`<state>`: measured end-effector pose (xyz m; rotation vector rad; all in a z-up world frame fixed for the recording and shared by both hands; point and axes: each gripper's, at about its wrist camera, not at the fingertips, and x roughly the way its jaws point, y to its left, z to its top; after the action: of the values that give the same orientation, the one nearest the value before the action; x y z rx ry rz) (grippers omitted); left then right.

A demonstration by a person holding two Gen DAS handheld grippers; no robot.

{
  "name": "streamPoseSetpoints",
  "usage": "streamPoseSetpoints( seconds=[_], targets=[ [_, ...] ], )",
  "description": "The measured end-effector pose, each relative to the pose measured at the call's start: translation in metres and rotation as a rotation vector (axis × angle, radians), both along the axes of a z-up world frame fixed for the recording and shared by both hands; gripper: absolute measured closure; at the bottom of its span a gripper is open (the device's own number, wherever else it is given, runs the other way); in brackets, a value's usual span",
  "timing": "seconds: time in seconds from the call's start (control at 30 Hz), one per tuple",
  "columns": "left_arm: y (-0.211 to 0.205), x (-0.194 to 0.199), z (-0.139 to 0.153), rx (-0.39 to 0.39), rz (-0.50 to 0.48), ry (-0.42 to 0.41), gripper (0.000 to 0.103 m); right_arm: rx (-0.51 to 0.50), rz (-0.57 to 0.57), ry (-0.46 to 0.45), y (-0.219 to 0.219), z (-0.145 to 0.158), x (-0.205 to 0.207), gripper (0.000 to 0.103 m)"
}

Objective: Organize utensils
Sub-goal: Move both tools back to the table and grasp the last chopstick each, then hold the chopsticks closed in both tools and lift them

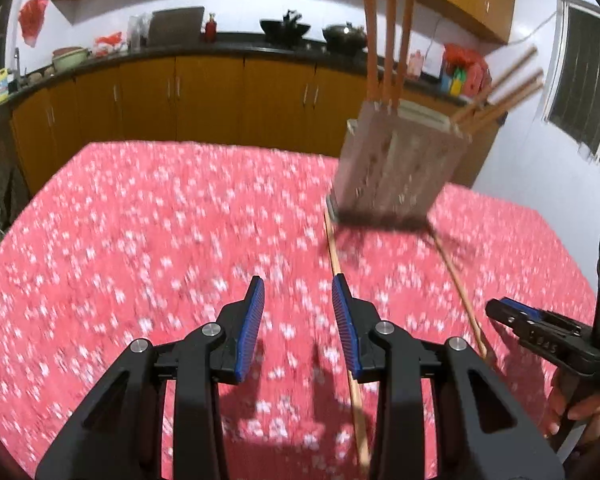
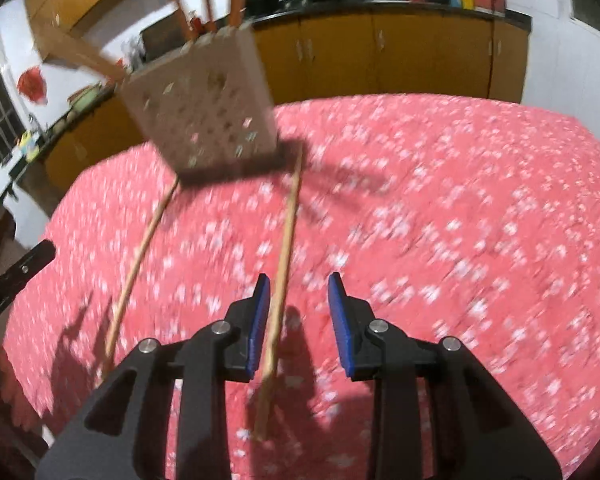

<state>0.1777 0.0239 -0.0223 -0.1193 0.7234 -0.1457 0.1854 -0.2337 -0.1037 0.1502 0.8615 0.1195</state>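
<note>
Two loose chopsticks (image 2: 286,240) lie on the tabletop (image 1: 140,220) near the holder (image 1: 396,164). Both tools, left (image 1: 299,320) and right (image 2: 299,316), stand spread, empty. Chopsticks look light, stiff, slippery; best pinched mid-shaft.

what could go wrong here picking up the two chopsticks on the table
Both views are motion-blurred, so aim may be off. The right claw is open over one chopstick, which lies near its left pad; closing may flick it away. The other chopstick sits off-centre for the left claw. Both run up to the holder, which could tip.
</note>
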Motion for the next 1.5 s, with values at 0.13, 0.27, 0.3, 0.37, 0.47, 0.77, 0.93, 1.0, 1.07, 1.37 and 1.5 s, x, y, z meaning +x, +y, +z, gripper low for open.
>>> streamPoseSetpoints(
  seconds=[0.13, 0.27, 0.3, 0.37, 0.47, 0.77, 0.93, 1.0, 1.07, 1.37, 1.5],
  targets=[
    [-0.007, -0.005, -0.014, 0.009, -0.024, 0.031, 0.067, -0.045, 0.029, 0.020, 0.013, -0.010, -0.001, 0.073],
    [-0.017, -0.008, -0.022, 0.014, -0.054, 0.050, 0.066, -0.105, 0.026, 0.006, 0.020, -0.011, -0.001, 0.094],
    [-0.019, -0.008, -0.024, 0.015, -0.060, 0.054, 0.066, -0.101, 0.022, 0.005, 0.018, -0.011, -0.001, 0.095],
    [-0.024, -0.009, -0.025, 0.019, -0.075, 0.063, 0.066, -0.103, 0.003, 0.004, 0.014, -0.013, 0.001, 0.095],
    [-0.032, -0.008, -0.031, 0.026, -0.099, 0.078, 0.066, -0.103, -0.052, 0.007, 0.002, -0.012, 0.003, 0.095],
    [-0.050, -0.001, -0.051, 0.093, -0.122, 0.151, 0.078, -0.094, -0.103, 0.012, -0.017, -0.012, 0.003, 0.095],
    [-0.052, 0.000, -0.055, 0.143, -0.105, 0.141, 0.095, -0.098, -0.091, 0.010, -0.015, -0.011, 0.001, 0.095],
    [-0.045, 0.004, -0.055, 0.132, -0.090, 0.149, 0.095, -0.100, -0.086, 0.009, -0.015, -0.010, 0.003, 0.095],
    [-0.035, 0.008, -0.055, 0.126, -0.065, 0.153, 0.095, -0.104, -0.084, 0.009, -0.013, -0.012, 0.008, 0.095],
    [0.006, 0.035, -0.054, 0.071, 0.025, 0.161, 0.095, -0.127, -0.078, -0.004, -0.015, -0.014, 0.024, 0.095],
    [0.012, 0.034, -0.054, 0.055, 0.025, 0.154, 0.095, -0.114, -0.079, -0.003, -0.017, -0.015, 0.027, 0.095]
  ],
)
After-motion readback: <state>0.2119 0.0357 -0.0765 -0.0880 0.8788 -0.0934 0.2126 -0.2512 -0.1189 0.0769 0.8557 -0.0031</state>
